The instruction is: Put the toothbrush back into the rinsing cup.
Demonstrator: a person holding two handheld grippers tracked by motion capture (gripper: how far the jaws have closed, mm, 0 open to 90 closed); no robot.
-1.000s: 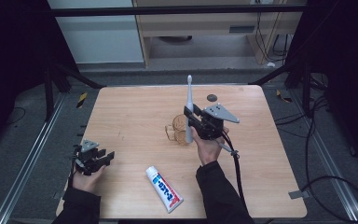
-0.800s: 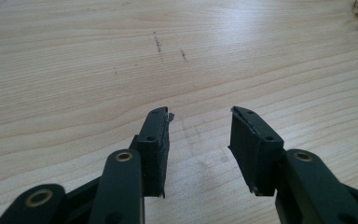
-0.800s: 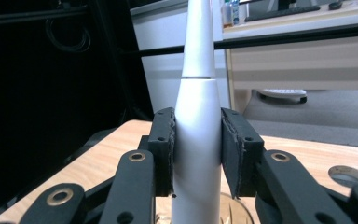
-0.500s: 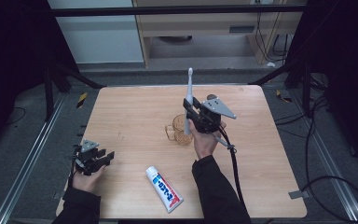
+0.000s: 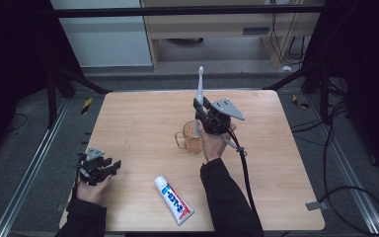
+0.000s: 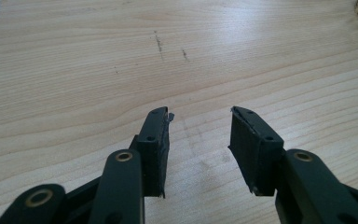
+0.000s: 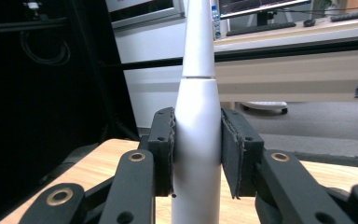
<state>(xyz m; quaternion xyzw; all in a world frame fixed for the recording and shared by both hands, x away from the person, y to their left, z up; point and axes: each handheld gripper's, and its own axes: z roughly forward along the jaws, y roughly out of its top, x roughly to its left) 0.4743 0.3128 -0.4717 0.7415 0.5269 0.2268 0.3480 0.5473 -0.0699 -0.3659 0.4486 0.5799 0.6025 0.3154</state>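
High view: right gripper [image 5: 203, 114] clamps toothbrush [image 5: 200, 85] upright, just above glass mug [image 5: 191, 136] mid-table, likely lining up to stand it inside. Left gripper [image 5: 98, 168] idles at table [image 5: 128, 118] edge, jaws apart, nothing between. Toothpaste [image 5: 173, 199] lies near front edge.

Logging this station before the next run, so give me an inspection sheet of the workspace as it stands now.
Surface: wooden table, faint dark scuffs.
Job's things: white electric toothbrush held upright above glass mug.
Clutter: toothpaste tube lying near the front edge.
Grippers: right gripper shut on the toothbrush; left gripper open, nothing between its jaws.
Cables: black cable trailing from the right gripper.
Surroundings: dark frame rails, desk with monitor behind.
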